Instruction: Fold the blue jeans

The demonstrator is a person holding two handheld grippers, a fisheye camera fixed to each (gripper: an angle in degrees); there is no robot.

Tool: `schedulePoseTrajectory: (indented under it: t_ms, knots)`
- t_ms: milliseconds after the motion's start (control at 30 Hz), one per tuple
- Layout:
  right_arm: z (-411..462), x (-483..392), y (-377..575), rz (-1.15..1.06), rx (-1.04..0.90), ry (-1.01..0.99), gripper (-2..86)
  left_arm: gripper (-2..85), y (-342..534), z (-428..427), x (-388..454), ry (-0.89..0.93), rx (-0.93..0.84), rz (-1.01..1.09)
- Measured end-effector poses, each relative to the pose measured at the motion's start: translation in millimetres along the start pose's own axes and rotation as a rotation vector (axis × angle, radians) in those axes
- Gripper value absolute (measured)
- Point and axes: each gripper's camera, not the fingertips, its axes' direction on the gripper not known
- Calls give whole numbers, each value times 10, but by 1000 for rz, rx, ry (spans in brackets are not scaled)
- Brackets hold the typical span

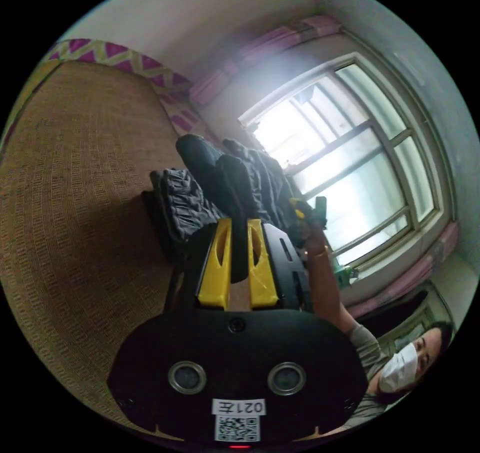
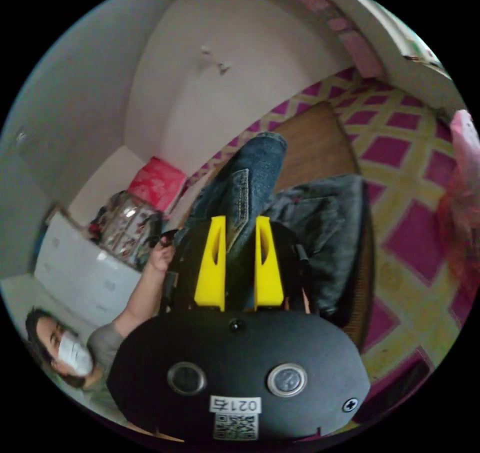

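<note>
Jeans [image 2: 250, 173] are heavy, limp denim with stiff seams, so best gripped at waistband or hems: dark blue, bunched and lifted over the woven mat [image 1: 75, 198] on the bed, left tool [image 1: 239, 260] and right tool [image 2: 239, 263] each clamped on a fold.

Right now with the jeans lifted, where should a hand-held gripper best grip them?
Likely the thick seamed edge of the jeans, entered from the open end: that is how the right hand-held gripper and left hand-held gripper each pinch a fold between yellow jaws.
</note>
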Motion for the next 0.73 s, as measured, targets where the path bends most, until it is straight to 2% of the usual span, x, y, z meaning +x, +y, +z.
schedulePoseTrajectory:
  t_ms: [67,100,133,267,467,633,733]
  knots:
    - [180,143,-83,46,-12,183,136,71,11,284,-116,-72,-18,-60]
    - [346,239,-84,87,-80,278,141,80,94,385,-173,-111,-12,-68]
    - [442,280,-42,99,-98,299,140,82,220,408,-200,-145,16,-57]
    - [491,-1,205,12,1,229,131,75,697,240,-160,-171,53,53]
    - [1090,-1170,932,-301,-89,134,128,10,1794,-311,228,-339,88,185]
    - [2069,-2475,1811,-608,-189,91,132,-8,2895,-847,485,-432,167,198]
    - [2756,-3214,2232,-800,-181,62,130,-10,3398,-1091,457,-435,250,150]
